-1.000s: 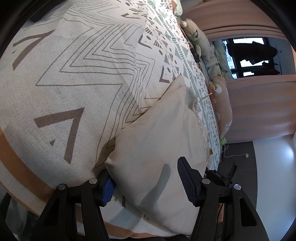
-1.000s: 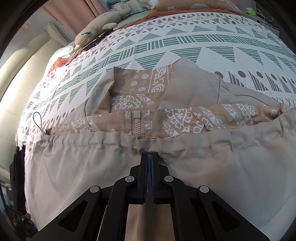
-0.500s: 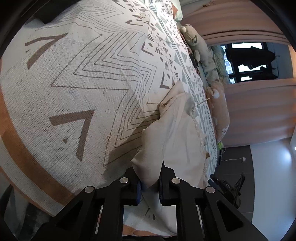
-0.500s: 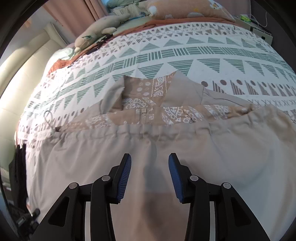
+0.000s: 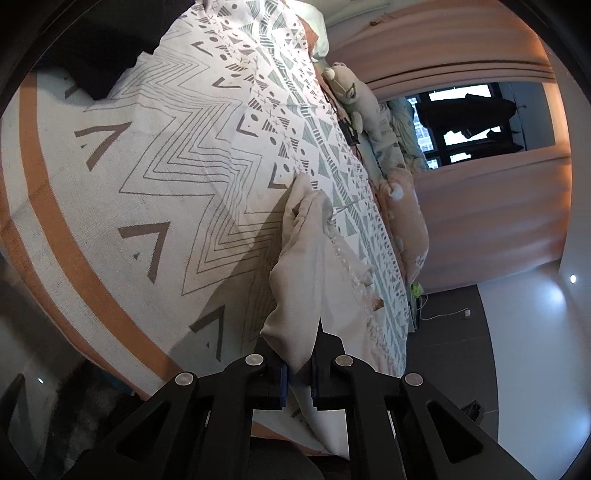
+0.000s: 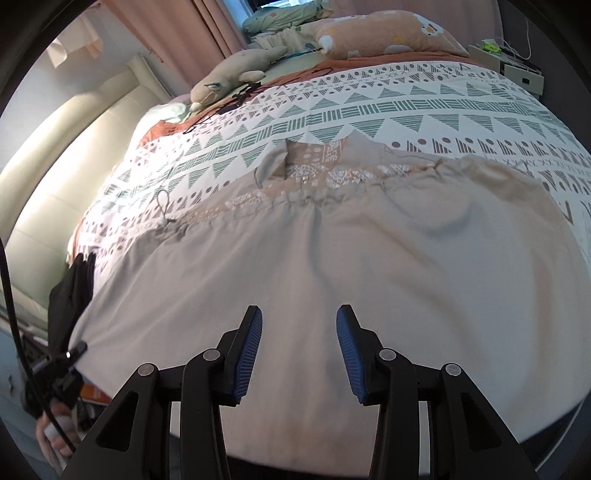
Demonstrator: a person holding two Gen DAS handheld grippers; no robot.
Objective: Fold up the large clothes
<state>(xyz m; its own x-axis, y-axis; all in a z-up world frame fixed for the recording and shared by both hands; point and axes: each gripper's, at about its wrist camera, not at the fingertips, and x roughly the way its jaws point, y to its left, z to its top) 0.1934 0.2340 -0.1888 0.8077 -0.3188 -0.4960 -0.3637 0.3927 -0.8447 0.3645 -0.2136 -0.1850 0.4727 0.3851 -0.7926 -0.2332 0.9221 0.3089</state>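
Note:
A large beige garment (image 6: pixel 332 258) with a patterned brown lining and a zipper (image 6: pixel 304 180) lies spread on the bed. My right gripper (image 6: pixel 299 339) is open and hovers just above the garment's near part, holding nothing. My left gripper (image 5: pixel 297 373) is shut on a corner of the beige garment (image 5: pixel 314 266) and lifts it off the bedspread, so the cloth hangs in a raised fold running away from the jaws.
The bed carries a white geometric-print bedspread (image 5: pixel 166 166) with an orange border. A plush toy (image 6: pixel 236 74) and a peach pillow (image 6: pixel 384 33) lie at the far side. A cream headboard (image 6: pixel 55 158) is on the left. Pink curtains (image 5: pixel 480 203) and dark floor (image 5: pixel 443 350) flank the bed.
My left gripper closed on the garment's corner and lifted it. My right gripper let go of the garment's edge, opened and pulled back.

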